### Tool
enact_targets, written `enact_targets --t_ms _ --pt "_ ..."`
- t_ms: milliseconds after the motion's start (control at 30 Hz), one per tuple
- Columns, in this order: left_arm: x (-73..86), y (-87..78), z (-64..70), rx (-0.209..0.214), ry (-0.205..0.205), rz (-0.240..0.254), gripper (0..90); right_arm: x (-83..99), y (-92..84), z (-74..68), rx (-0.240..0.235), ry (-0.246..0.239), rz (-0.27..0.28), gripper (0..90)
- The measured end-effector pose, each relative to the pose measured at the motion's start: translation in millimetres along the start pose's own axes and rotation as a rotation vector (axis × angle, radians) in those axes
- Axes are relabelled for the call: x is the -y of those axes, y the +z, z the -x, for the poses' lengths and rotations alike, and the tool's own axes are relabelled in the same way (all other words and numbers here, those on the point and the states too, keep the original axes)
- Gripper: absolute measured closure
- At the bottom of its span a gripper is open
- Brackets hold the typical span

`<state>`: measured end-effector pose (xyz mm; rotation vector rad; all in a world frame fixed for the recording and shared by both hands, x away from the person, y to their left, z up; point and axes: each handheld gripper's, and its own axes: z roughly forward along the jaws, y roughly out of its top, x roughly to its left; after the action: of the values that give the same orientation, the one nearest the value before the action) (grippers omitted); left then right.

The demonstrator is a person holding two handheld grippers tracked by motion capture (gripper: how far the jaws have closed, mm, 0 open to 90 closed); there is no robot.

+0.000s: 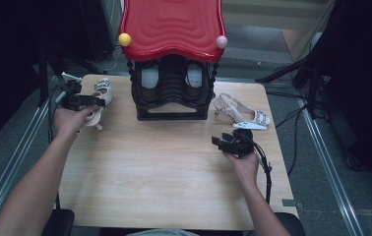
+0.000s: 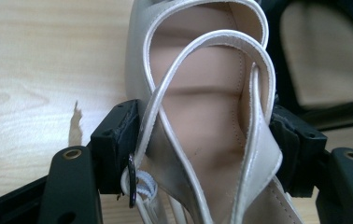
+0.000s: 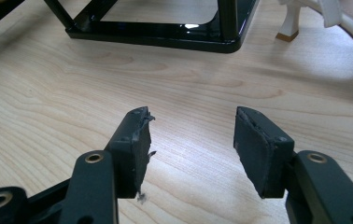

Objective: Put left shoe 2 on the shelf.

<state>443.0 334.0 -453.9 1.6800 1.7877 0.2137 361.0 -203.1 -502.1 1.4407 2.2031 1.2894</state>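
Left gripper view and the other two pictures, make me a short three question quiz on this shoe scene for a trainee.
1. True or false: the left hand-held gripper is closed on the cream sandal.
2. Which is empty? A. the right hand-held gripper B. the left hand-held gripper C. both
3. Fill in: the other sandal lies on the table to the ____ of the black rack in the high view.

Key:
1. True; its pads press the heel part from both sides.
2. A; its jaws stand apart over bare wood.
3. Right.
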Motion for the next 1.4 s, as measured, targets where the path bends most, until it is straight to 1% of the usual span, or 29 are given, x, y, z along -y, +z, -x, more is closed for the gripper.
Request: enact_targets --t_ms 67,100,167,200,233,300,333,400,467,533,567,600,667,733,833,867,900,1000,1033,1100,1200,1233,1300,1367,1400 --pt "-4.5 -5.4 3.7 -0.005 0.01 0.01 33.2 0.0 0.1 -0.6 0.001 -0.003 0.0 47.2" --pt "-6.4 -7.7 4.7 -0.005 0.008 0.017 33.2 0.0 0.4 -0.7 0.0 -0.004 -0.002 47.2" --pt "-8.9 -11.7 4.1 0.019 -0.016 0.028 33.2 0.1 0.5 -0.8 0.003 -0.006 -0.005 47.2" --pt "-10.4 -12.9 5.1 0.017 -0.017 0.028 33.2 0.2 0.5 -0.9 0.005 -0.006 -0.005 47.2" --pt "-11.9 -14.2 7.3 0.0 -0.003 0.026 33.3 0.3 0.4 -1.0 0.006 -0.005 -0.005 47.2" --pt "-15.7 -17.4 11.8 -0.014 0.016 0.026 33.2 0.3 0.6 -1.2 0.006 -0.003 -0.007 47.2" --pt "-17.9 -19.5 12.9 -0.01 0.016 0.029 33.2 0.2 0.7 -1.3 0.006 -0.003 -0.007 47.2" --pt "-22.6 -24.1 15.3 0.007 0.004 0.04 33.2 0.2 1.2 -1.4 0.003 -0.004 -0.006 47.2" --pt "-28.1 -29.1 20.2 0.001 0.01 0.049 33.2 0.1 1.3 -1.4 -0.002 -0.005 -0.006 47.2" --pt "-33.7 -35.2 23.8 0.016 0.016 0.055 33.2 0.0 1.0 -1.8 -0.003 -0.002 -0.005 47.2" --pt "-36.3 -38.2 26.4 0.021 0.027 0.062 33.1 -0.1 0.8 -1.8 -0.003 -0.001 -0.003 47.2" --pt "-38.9 -40.7 30.2 0.016 0.038 0.073 33.1 -0.2 0.5 -1.8 -0.002 -0.001 -0.002 47.2" --pt "-44.2 -46.7 35.8 0.017 0.056 0.072 33.2 -0.6 0.0 -1.3 -0.003 0.002 0.003 47.1" --pt "-50.3 -52.8 41.8 0.027 0.055 0.074 33.2 -1.1 -0.4 -1.3 -0.003 0.007 0.007 47.1" --pt "-59.7 -62.8 51.4 0.021 0.057 0.1 33.2 -1.4 -0.1 -1.4 -0.007 0.008 0.01 47.2" --pt "-63.1 -66.5 53.5 0.028 0.054 0.103 33.2 -1.4 0.0 -1.8 -0.008 0.01 0.007 47.1" --pt "-66.3 -69.1 56.9 0.036 0.042 0.119 33.2 -1.4 0.4 -1.7 -0.009 0.007 0.01 47.1" --pt "-76.1 -79.9 66.2 0.028 0.058 0.125 33.2 -1.9 0.6 -1.9 -0.011 0.008 0.008 47.2" --pt "-79.3 -83.5 69.3 0.033 0.05 0.129 33.2 -2.0 0.6 -1.9 -0.012 0.011 0.007 47.2" --pt "-86.1 -91.2 75.3 0.025 0.063 0.135 33.2 -2.2 0.6 -1.6 -0.011 0.011 0.01 47.2" --pt "-96.8 -103.7 86.0 0.014 0.075 0.158 33.2 -2.2 0.7 -1.1 -0.01 0.011 0.01 47.2" --pt "-100.6 -108.6 88.5 0.016 0.083 0.155 33.2 -2.2 0.2 -1.5 -0.01 0.018 0.004 47.2" --pt "-107.4 -116.8 94.0 0.013 0.082 0.174 33.2 -2.2 -0.2 -1.3 -0.009 0.016 0.005 47.2" --pt "-113.7 -125.2 99.6 0.007 0.093 0.183 33.2 -2.2 -0.5 -1.0 -0.009 0.017 0.007 47.2" --pt "-116.7 -129.3 102.7 0.012 0.093 0.188 33.2 -2.2 -0.4 -0.6 -0.009 0.017 0.008 47.2"
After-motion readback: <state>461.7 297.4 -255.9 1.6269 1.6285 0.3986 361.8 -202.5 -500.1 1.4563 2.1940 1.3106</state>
